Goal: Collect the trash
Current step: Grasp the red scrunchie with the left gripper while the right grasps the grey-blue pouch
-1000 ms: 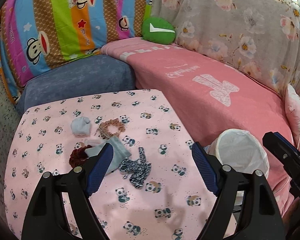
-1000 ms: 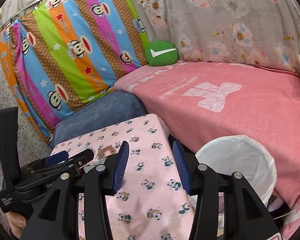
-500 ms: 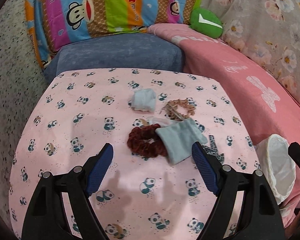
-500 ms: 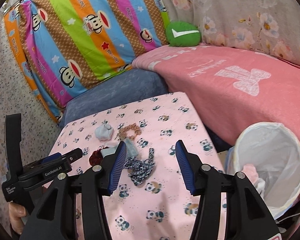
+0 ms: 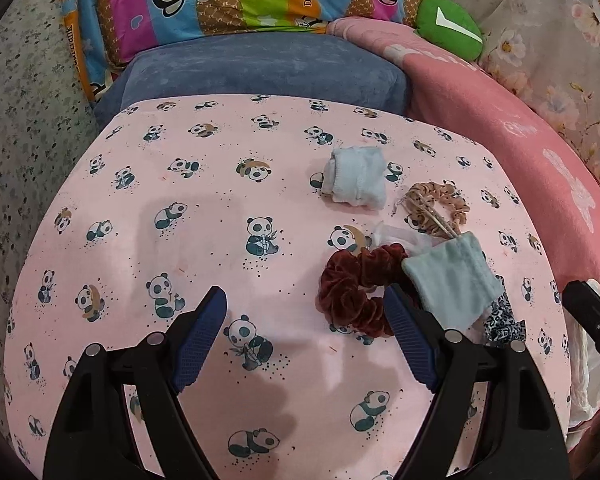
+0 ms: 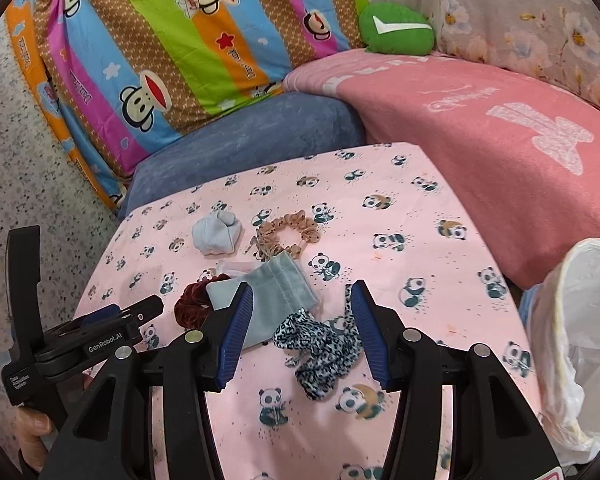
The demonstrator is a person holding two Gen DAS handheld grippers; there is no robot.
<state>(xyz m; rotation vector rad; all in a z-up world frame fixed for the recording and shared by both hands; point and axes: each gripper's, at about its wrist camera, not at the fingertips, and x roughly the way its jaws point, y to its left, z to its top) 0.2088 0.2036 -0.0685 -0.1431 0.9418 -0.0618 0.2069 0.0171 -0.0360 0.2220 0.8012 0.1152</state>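
Observation:
Small items lie on the panda-print table (image 5: 204, 216): a dark red scrunchie (image 5: 354, 290), a grey-blue pouch (image 5: 454, 282), a tan scrunchie (image 5: 440, 204), a pale blue rolled cloth (image 5: 356, 180) and a leopard-print scrunchie (image 6: 320, 346). My left gripper (image 5: 304, 340) is open and empty, just left of the red scrunchie. My right gripper (image 6: 302, 330) is open and empty, with the leopard scrunchie between its fingers. The white-lined bin (image 6: 576, 336) stands at the table's right edge.
A blue cushion (image 6: 252, 136) lies behind the table, a pink blanket (image 6: 480, 120) covers the sofa on the right, and a green pillow (image 6: 396, 30) sits at the back. The left gripper also shows at the left of the right wrist view (image 6: 100, 320).
Both grippers have swung left and dropped toward the table. The items now lie closer, and the bin has slid to the right edge of both views.

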